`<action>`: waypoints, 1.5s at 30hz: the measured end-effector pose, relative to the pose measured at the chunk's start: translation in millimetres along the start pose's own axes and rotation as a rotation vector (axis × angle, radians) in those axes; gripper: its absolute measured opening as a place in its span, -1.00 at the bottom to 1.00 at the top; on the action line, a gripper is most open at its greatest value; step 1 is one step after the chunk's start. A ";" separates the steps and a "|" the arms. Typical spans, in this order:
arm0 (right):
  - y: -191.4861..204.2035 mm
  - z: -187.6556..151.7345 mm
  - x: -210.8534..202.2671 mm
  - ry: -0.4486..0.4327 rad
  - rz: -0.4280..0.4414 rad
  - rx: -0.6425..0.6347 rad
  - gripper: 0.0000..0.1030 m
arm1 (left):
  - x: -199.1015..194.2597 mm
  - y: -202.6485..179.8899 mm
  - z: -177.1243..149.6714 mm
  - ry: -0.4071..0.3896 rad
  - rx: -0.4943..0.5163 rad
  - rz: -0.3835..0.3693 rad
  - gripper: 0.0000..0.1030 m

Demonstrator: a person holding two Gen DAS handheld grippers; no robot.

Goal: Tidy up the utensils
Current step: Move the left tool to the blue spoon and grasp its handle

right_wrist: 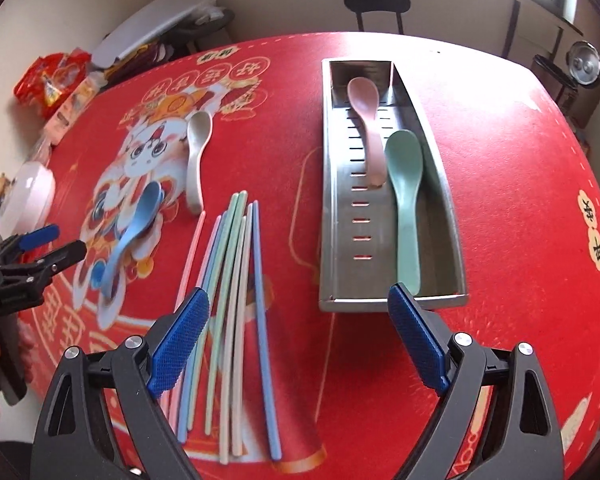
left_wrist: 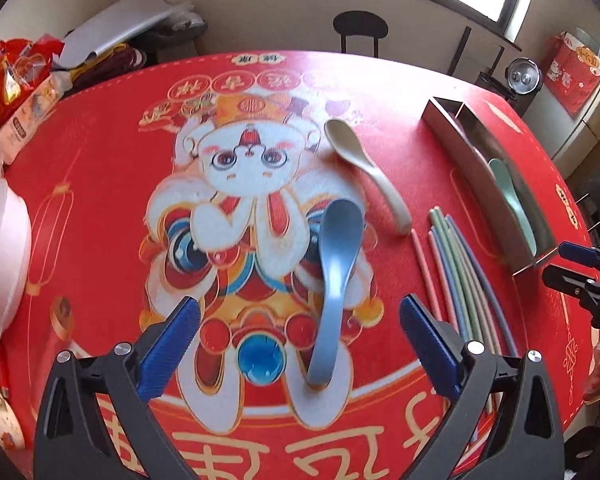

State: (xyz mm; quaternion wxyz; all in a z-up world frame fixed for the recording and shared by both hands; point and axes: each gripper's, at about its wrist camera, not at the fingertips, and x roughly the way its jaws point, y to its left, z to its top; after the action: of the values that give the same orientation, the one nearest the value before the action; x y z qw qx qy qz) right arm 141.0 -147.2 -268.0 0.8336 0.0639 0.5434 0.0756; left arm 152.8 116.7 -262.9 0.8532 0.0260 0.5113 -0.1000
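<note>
A blue spoon [left_wrist: 334, 272] lies on the red mat, its handle between the fingers of my open left gripper [left_wrist: 300, 320]; it also shows in the right wrist view [right_wrist: 132, 232]. A beige spoon [left_wrist: 364, 168] lies beyond it, also seen in the right wrist view [right_wrist: 198, 156]. Several pastel chopsticks [right_wrist: 232, 264] lie loose on the mat, also visible in the left wrist view [left_wrist: 460, 280]. A steel tray [right_wrist: 332, 200] holds a pink spoon [right_wrist: 366, 124] and a green spoon [right_wrist: 406, 200]. My right gripper [right_wrist: 300, 312] is open and empty, near the tray's front end.
A white bowl [left_wrist: 0, 256] sits at the mat's left edge. Snack packets [left_wrist: 16, 72] and a box lie at the far left. A black chair [right_wrist: 376, 4] stands behind the table. The left gripper [right_wrist: 52, 244] shows at the left of the right wrist view.
</note>
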 end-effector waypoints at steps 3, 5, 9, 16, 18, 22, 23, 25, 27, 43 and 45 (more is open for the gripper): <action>8.5 -10.0 4.2 0.012 -0.003 -0.007 0.71 | 5.3 7.4 -10.6 0.021 -0.043 -0.014 0.89; 13.2 -16.6 8.2 0.042 -0.048 -0.031 0.71 | 9.1 10.5 -15.9 0.048 -0.076 -0.041 0.89; 15.3 -26.5 15.9 0.088 -0.038 -0.050 0.71 | 11.8 12.8 -25.0 0.057 -0.070 0.012 0.89; 18.1 -29.5 12.6 0.075 0.003 -0.015 0.71 | 11.5 12.1 -27.3 0.064 -0.023 -0.005 0.64; 20.8 -29.0 13.1 0.079 -0.008 -0.015 0.71 | 9.1 12.0 -26.0 0.045 -0.018 -0.004 0.59; 25.6 -27.7 14.7 0.087 0.039 -0.017 0.71 | 5.0 13.8 -26.2 0.003 -0.039 -0.030 0.59; 27.1 -26.2 15.3 0.085 0.045 -0.015 0.71 | 6.0 14.3 -26.3 0.009 -0.043 -0.031 0.59; 30.7 -20.5 16.0 0.077 0.052 -0.016 0.71 | 9.1 13.7 -25.0 0.027 -0.042 -0.032 0.59; 34.3 -13.9 17.6 0.076 0.050 -0.013 0.71 | 10.0 12.5 -23.5 0.024 -0.033 -0.010 0.59; 64.8 48.6 38.0 0.030 -0.032 -0.071 0.71 | 26.5 -2.8 -3.5 0.047 0.006 0.026 0.85; 71.0 54.2 40.3 0.027 -0.042 -0.086 0.71 | 27.8 -2.9 -2.2 0.043 0.008 0.030 0.85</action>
State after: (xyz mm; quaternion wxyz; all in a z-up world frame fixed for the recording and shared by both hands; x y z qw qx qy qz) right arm 202.6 -71.1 -269.0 0.8295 0.0154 0.5523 0.0823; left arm 163.1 110.1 -288.2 0.8432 0.0394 0.5287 -0.0887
